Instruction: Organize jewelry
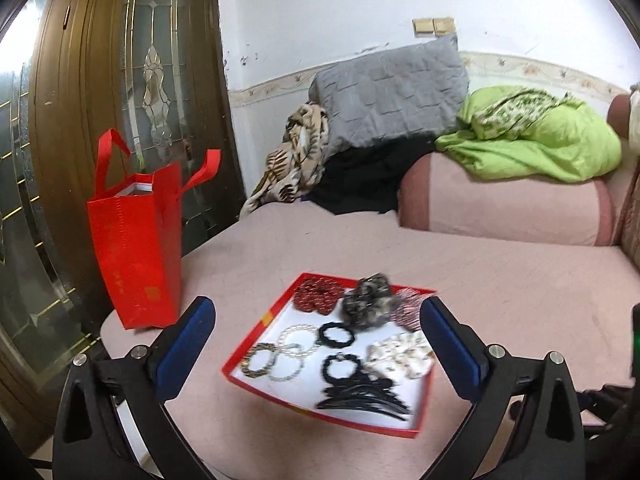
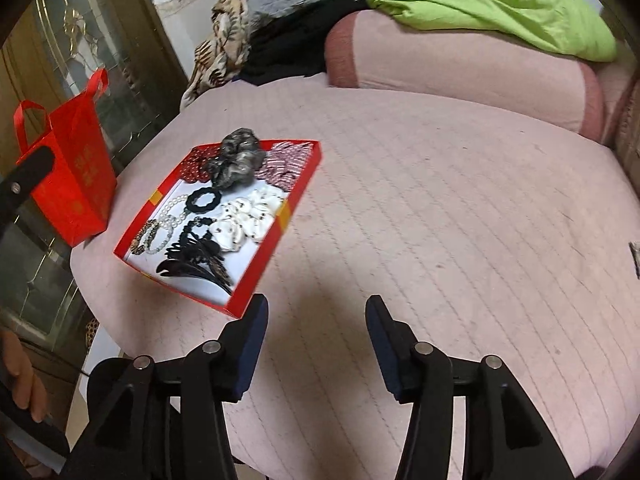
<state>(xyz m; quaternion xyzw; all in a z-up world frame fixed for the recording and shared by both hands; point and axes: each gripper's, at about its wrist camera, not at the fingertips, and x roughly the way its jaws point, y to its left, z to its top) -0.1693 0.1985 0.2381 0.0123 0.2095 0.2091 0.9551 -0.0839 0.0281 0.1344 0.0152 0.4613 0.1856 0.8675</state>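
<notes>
Left claw [image 1: 316, 344] is hanging spread wide, empty, tray [image 1: 256, 330] lying dead ahead; right claw [image 2: 316, 336], half-spread and empty, is sitting off the tray's near corner.

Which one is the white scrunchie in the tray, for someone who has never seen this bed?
Start at the pink bed and find the shallow red tray beside the red gift bag. The white scrunchie lies along the tray's side farthest from the bag, next to the black hair ties. It is the only pale, puffy fabric ring with small dark specks.
</notes>
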